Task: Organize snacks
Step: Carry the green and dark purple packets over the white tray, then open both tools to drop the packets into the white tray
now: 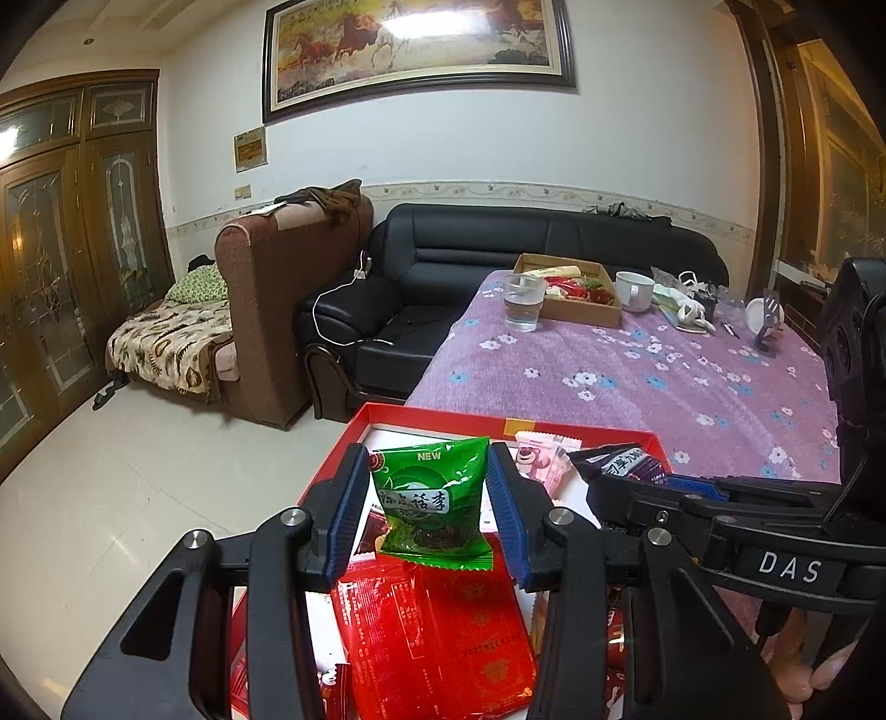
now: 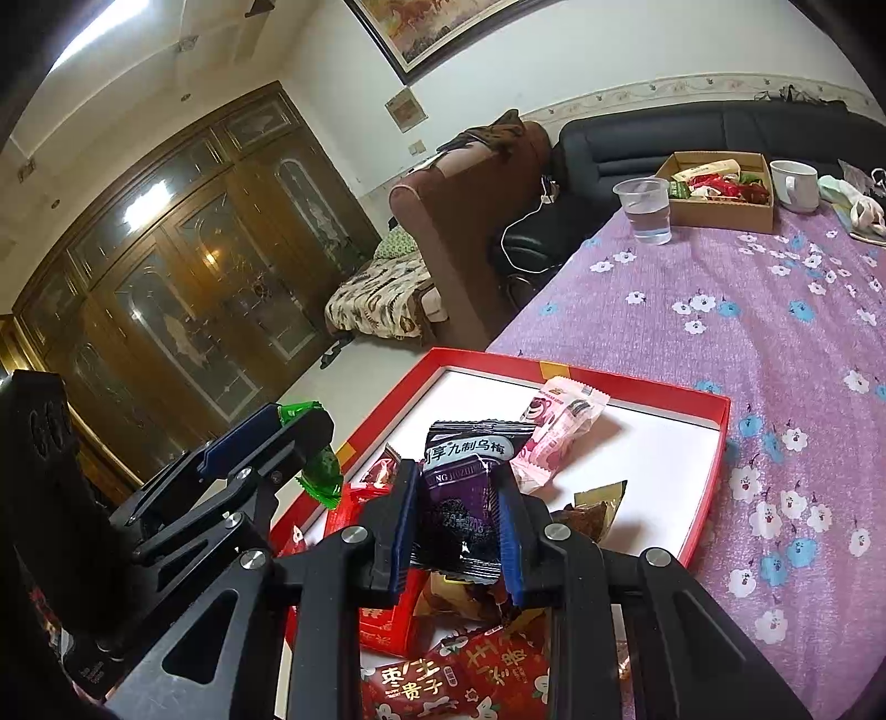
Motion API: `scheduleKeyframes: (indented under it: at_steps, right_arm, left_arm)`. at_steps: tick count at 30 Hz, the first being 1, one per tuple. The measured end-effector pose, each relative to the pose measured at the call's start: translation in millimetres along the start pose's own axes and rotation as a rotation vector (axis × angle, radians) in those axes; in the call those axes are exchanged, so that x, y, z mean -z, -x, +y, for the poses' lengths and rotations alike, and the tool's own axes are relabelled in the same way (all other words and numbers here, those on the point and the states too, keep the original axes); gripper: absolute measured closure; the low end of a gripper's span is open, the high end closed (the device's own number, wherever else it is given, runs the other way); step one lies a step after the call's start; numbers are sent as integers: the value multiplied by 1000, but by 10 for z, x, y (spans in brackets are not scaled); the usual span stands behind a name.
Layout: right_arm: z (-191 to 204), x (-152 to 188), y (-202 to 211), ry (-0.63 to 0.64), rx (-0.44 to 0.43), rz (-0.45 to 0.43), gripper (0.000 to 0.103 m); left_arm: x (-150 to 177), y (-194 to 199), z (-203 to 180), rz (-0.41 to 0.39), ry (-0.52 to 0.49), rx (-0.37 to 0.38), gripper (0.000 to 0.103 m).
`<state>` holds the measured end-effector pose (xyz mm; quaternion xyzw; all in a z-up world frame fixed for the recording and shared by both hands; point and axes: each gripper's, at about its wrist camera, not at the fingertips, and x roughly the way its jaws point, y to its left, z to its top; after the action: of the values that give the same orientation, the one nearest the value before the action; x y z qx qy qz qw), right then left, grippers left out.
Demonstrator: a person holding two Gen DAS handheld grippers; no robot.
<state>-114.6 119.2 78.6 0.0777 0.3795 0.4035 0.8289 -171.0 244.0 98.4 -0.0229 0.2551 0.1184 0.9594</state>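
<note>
Both views are bright enough and evenly lit by warm indoor light from overhead. A ceiling lamp glares white off the glass of the framed painting (image 1: 418, 47) and repeats as bright spots in the glazed cabinet doors (image 2: 183, 260). The glossy floor (image 1: 127, 498) shines pale. Fisheye bending is strong — walls and door frames curve, and black vignette fills the corners. Focus is fairly sharp mid-frame, softer toward the rims — wrappers show small highlights.
</note>
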Motion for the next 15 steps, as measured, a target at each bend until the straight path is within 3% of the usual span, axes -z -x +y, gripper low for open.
scheduleKeyframes:
  at_steps: [15]
  right_arm:
    - [-35,10,-41,-3,8,3,74]
  left_arm:
    - [38,-89,-24,38,3,-18,61]
